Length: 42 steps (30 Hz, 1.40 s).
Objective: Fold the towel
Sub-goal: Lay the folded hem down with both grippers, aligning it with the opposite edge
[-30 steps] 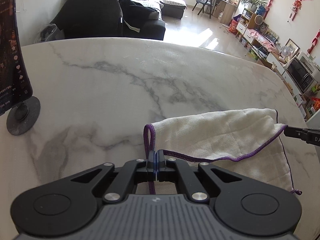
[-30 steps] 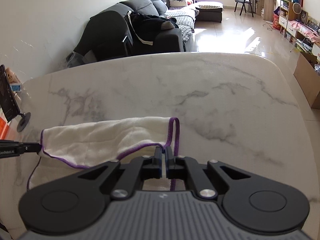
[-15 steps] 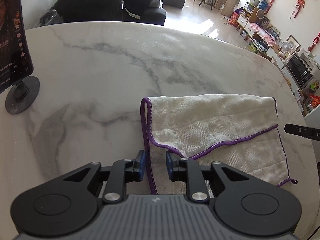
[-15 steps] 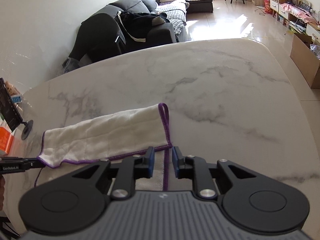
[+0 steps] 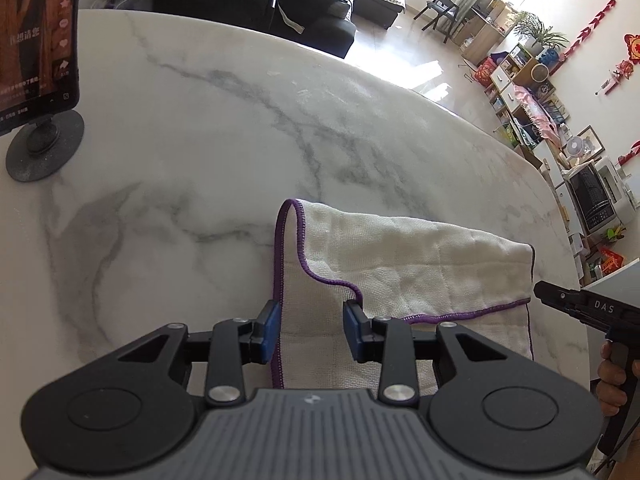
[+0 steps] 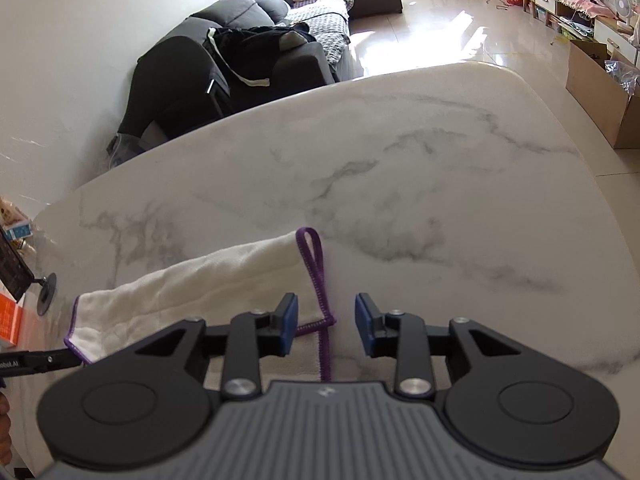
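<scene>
A white towel (image 5: 400,264) with purple edging lies on the marble table (image 5: 240,140), its upper layer doubled back over the lower one. My left gripper (image 5: 310,330) is open above the towel's left near corner, holding nothing. In the right wrist view the towel (image 6: 208,292) lies the same way, and my right gripper (image 6: 326,330) is open above its right edge with the purple hem (image 6: 320,280) between the jaws. Each gripper's tip shows at the edge of the other's view.
A phone on a round black stand (image 5: 40,80) stands at the table's left, also in the right wrist view (image 6: 24,280). An orange box (image 6: 10,320) sits by it. Behind the table are a dark sofa (image 6: 240,60) and the table's far edge.
Both grippers were shut on the towel's corners a second ago; they opened and let go. The upper layer now lies on the lower one, and both grippers have drawn back slightly.
</scene>
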Each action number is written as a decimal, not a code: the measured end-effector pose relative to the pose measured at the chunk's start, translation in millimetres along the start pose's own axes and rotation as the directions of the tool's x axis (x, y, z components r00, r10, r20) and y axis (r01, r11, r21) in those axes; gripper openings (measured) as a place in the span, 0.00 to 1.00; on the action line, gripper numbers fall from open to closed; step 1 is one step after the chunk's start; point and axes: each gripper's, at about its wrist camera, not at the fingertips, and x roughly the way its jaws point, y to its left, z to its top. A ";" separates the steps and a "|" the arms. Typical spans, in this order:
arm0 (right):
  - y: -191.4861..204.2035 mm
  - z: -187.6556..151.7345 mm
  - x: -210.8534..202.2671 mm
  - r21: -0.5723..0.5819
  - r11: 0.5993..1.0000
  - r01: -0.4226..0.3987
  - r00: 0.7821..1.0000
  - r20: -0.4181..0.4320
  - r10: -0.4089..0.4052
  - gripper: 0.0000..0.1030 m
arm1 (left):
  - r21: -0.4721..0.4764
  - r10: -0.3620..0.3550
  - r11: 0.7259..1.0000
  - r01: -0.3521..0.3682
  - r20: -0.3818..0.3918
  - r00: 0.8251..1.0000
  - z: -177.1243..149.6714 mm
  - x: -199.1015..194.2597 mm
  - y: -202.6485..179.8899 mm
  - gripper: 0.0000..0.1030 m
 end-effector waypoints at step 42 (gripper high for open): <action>18.2 4.3 -4.9 -0.095 0.995 -0.009 1.000 0.028 0.012 0.07 | 0.022 0.009 1.000 -0.011 0.072 0.997 -2.4 -4.3 -10.6 0.03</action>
